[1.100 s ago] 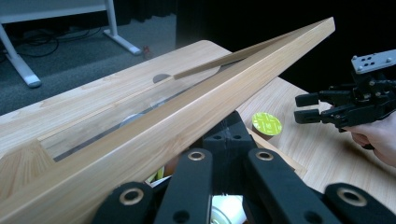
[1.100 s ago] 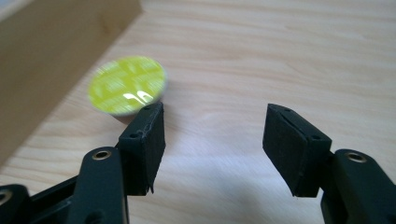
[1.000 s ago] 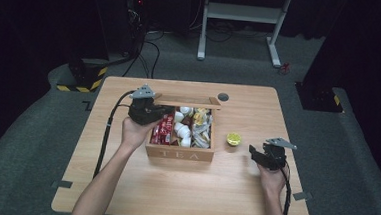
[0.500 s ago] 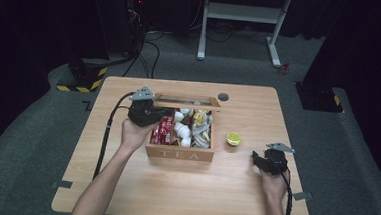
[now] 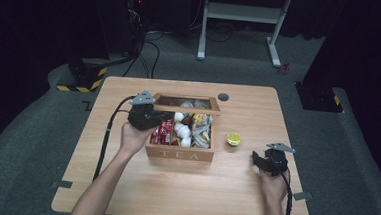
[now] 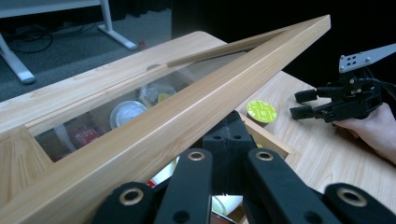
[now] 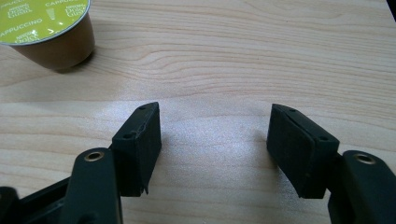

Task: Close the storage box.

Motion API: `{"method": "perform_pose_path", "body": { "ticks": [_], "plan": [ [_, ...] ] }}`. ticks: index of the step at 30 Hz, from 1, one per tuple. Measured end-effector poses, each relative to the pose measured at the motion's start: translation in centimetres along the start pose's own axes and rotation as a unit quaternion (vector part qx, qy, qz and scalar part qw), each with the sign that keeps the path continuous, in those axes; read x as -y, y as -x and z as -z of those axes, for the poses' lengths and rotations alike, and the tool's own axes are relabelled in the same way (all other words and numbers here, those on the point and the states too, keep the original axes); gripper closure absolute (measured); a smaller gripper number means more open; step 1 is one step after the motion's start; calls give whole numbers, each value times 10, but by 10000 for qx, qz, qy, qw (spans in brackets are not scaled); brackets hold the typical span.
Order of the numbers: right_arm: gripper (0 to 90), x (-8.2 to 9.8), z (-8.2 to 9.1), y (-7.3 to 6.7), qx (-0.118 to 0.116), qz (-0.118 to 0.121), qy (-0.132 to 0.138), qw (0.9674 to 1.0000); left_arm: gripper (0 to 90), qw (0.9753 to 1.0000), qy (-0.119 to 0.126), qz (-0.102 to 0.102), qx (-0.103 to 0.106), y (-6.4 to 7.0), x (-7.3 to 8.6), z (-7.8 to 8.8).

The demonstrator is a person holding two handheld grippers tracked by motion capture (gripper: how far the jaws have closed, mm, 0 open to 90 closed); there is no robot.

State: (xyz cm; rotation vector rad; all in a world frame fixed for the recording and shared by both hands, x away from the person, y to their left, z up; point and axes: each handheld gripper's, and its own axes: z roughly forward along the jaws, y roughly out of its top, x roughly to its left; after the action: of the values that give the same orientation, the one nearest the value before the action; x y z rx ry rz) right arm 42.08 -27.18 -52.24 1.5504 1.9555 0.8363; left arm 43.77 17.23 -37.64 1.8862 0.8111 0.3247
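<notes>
A wooden tea box (image 5: 179, 153) stands mid-table, filled with red packets (image 5: 165, 132) and white capsules (image 5: 183, 132). Its glass-paned lid (image 5: 186, 107) is raised at a tilt. My left gripper (image 5: 161, 119) is at the box's left side. Its jaws are shut together, their tips (image 6: 229, 135) right under the lid's front rail (image 6: 187, 121), with nothing seen between them. A green-topped coffee capsule (image 5: 233, 138) (image 7: 44, 28) sits on the table right of the box. My right gripper (image 5: 256, 159) (image 7: 215, 144) rests low over the table, open and empty, short of the capsule.
A small dark round fitting (image 5: 223, 96) sits in the tabletop (image 5: 123, 183) behind the box. Cables trail from both grippers toward the near edge. Beyond the table stand a white desk frame (image 5: 244, 20) and yellow-black striped floor blocks (image 5: 85, 78).
The right gripper has slid slightly toward the near edge. The left gripper and the lid look unchanged.
</notes>
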Motion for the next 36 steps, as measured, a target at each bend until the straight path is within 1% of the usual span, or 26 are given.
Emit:
{"method": "perform_pose_path", "body": {
  "ticks": [7, 9, 10, 11, 16, 17, 24, 29, 32, 36],
  "plan": [
    [346, 0, 0, 0, 11, 2, -4, 10000, 900, 10000, -51, 5, 2, 3, 4, -1],
    [346, 0, 0, 0, 11, 4, -3, 10000, 900, 10000, -62, -26, 21, 2, 6, -1],
    [346, 0, 0, 0, 10, 2, -4, 10000, 900, 10000, -58, 19, 46, 3, 7, -1],
    [345, 0, 0, 0, 9, 2, -3, 10000, 900, 10000, -67, -7, 45, 3, 8, -1],
    [344, 0, 0, 0, 2, 6, -4, 10000, 900, 9999, -91, -23, 76, 5, 14, -1],
    [344, 0, 0, 0, 0, 6, -4, 10000, 900, 9999, -73, 6, 89, 5, 15, -2],
    [344, 0, 0, 0, 5, 5, -4, 10000, 900, 9998, -111, -5, 139, 6, 23, -2],
    [344, 0, 0, 0, 5, 5, -3, 10000, 900, 9998, -132, 27, 178, 8, 30, -3],
    [342, 0, 0, 0, 6, 13, -3, 10000, 900, 9997, -177, -11, 167, 9, 34, -4],
    [340, 0, 0, 0, -1, 23, -2, 10000, 900, 9996, -198, -20, 216, 11, 40, -6]
  ]
}}
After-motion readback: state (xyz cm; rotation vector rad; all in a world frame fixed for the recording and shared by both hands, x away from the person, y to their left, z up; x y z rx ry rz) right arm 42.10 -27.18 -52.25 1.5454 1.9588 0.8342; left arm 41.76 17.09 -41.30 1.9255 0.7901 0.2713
